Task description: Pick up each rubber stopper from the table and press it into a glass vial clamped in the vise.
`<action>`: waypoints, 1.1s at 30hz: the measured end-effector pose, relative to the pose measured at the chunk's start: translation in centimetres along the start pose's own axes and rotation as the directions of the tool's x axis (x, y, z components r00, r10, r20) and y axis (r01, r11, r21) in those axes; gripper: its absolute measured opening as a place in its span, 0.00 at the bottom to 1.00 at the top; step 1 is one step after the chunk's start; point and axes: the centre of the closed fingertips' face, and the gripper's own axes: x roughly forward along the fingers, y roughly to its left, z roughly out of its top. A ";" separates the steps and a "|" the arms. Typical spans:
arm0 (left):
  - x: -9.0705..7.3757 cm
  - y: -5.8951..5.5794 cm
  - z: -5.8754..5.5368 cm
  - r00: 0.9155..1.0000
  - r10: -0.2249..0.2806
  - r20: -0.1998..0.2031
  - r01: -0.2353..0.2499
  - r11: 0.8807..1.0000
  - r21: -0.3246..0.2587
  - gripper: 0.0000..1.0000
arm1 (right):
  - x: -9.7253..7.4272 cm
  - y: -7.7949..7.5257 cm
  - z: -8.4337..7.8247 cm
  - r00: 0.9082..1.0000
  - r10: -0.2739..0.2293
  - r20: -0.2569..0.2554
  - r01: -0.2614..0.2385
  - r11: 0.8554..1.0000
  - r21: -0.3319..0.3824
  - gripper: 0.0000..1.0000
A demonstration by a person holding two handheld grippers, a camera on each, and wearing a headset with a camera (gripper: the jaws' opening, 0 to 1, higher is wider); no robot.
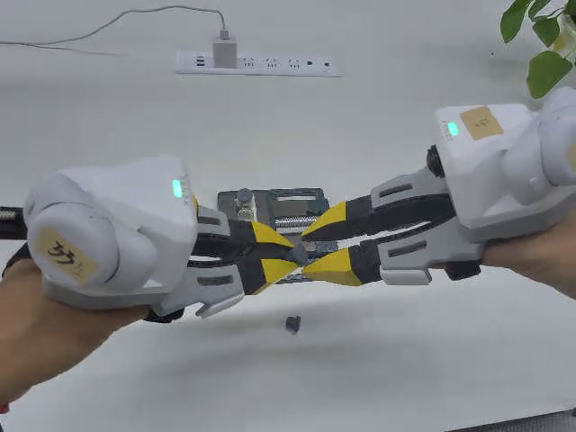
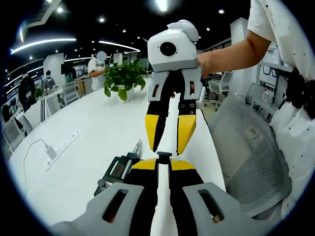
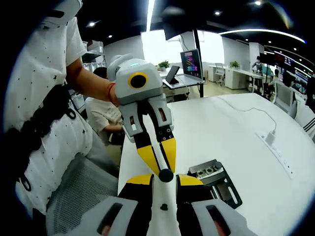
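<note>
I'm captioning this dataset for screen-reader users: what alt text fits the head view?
The left claw pinches a dark stopper by a vise on a white table, with the right claw open around it. A second stopper lies nearer the camera; a power strip sits at the back.

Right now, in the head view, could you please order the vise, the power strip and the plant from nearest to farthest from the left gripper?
From the left gripper, shut on a stopper:
1. Vise, on the table just behind the gripper's tips.
2. Power strip, far back on the table.
3. Plant, at the far right corner.
</note>
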 end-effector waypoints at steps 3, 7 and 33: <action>0.0 0.0 0.0 1.000 -0.002 0.001 0.002 1.000 -0.001 0.04 | 0.0 0.1 0.1 1.000 0.001 -0.001 -0.001 1.000 -0.005 0.12; 0.0 -0.1 0.0 1.000 -0.003 0.002 0.003 1.000 -0.002 0.04 | 0.0 0.1 0.1 1.000 -0.001 -0.002 0.001 1.000 -0.010 0.10; 0.0 -0.1 0.2 1.000 -0.008 0.003 0.008 1.000 -0.009 0.04 | -0.1 0.1 0.1 1.000 -0.002 -0.016 0.002 1.000 -0.027 0.08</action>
